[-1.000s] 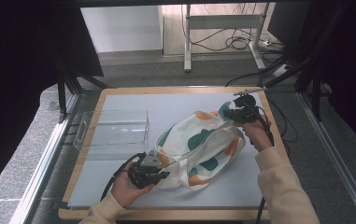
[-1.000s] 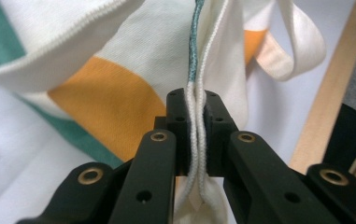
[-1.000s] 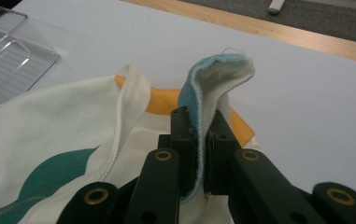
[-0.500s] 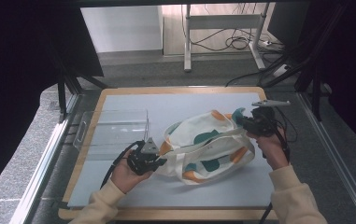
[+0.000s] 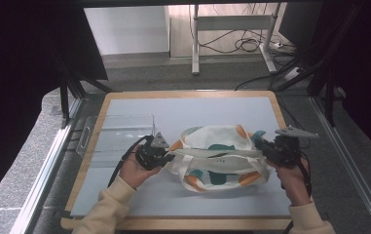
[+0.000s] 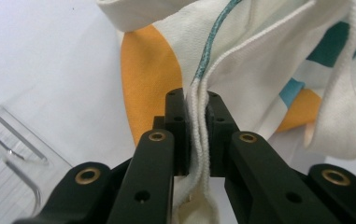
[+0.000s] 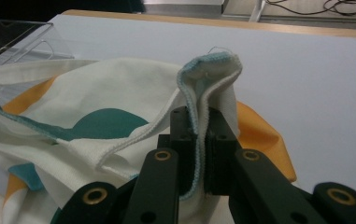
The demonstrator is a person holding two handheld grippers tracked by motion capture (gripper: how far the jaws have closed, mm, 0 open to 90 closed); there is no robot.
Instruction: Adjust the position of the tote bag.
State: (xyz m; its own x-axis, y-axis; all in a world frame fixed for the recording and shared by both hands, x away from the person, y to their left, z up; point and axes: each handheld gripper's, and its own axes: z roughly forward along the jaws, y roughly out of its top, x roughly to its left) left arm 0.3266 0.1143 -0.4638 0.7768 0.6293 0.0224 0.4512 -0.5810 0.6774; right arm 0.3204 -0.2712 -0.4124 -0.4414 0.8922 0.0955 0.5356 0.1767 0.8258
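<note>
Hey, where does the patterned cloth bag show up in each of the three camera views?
High view: cloth bag at table centre, stretched between both grippers.
Left gripper view: upper right, edge clamped.
Right gripper view: left and centre, hem clamped.
Shared landmark: clear plastic tray.

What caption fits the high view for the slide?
Left gripper and right gripper pinch opposite edges of a white cloth with orange and teal patches above the pale blue mat.
</note>
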